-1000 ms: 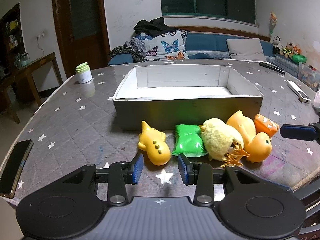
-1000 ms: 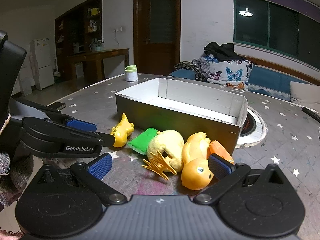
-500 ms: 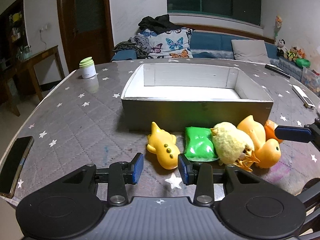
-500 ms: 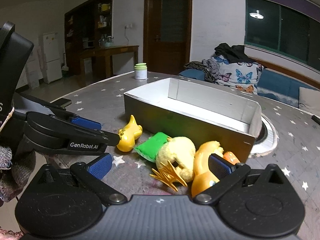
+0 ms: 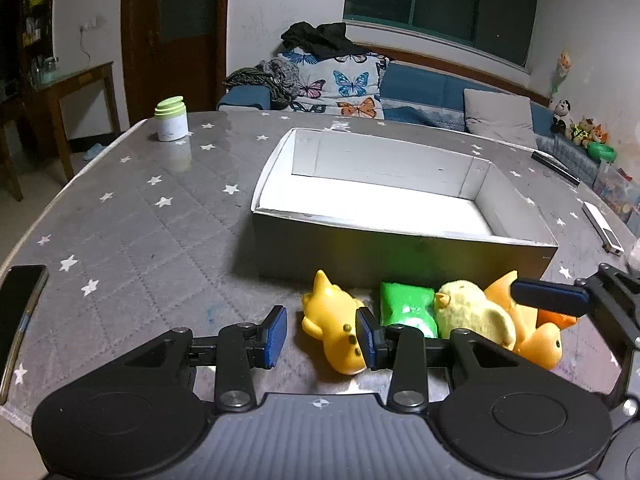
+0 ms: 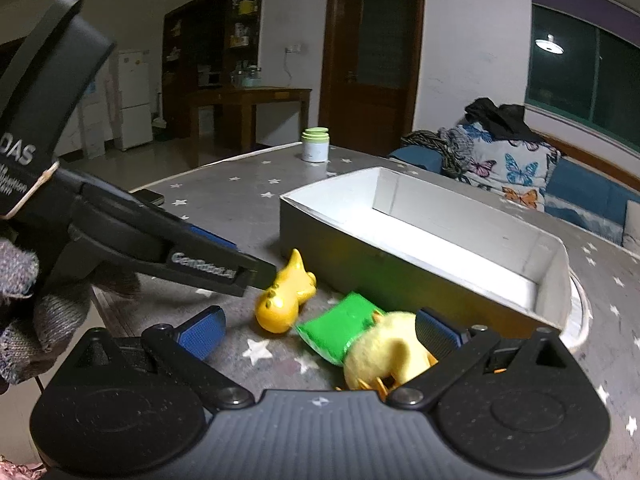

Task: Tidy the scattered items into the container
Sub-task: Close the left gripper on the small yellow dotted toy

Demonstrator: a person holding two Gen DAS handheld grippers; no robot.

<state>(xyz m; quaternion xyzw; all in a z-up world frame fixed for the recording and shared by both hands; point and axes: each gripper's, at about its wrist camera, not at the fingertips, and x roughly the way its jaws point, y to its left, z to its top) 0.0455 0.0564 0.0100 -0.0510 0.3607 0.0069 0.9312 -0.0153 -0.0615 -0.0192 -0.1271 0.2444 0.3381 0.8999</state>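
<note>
An empty grey box (image 5: 404, 252) with a white inside stands on the star-patterned table. In front of it lie a yellow rubber animal (image 5: 336, 332), a green packet (image 5: 404, 312), a fluffy yellow chick (image 5: 476, 316) and an orange rubber duck (image 5: 540, 340). My left gripper (image 5: 322, 336) is open, its jaws on either side of the yellow animal, not closed on it. My right gripper (image 6: 316, 330) is open, low over the green packet (image 6: 340, 330) and the chick (image 6: 384, 352). The yellow animal also shows in the right wrist view (image 6: 284, 296), with the left gripper's fingers (image 6: 224, 272) beside it.
A black phone (image 5: 20, 312) lies at the table's left edge. A white jar with a green lid (image 5: 172, 118) stands at the far left. A white remote (image 5: 602, 226) and a dark remote (image 5: 556, 166) lie at the right. A sofa with cushions is behind the table.
My left gripper has moved forward and right, so the yellow animal now lies between its jaws. My right gripper has moved forward and left over the chick and green packet.
</note>
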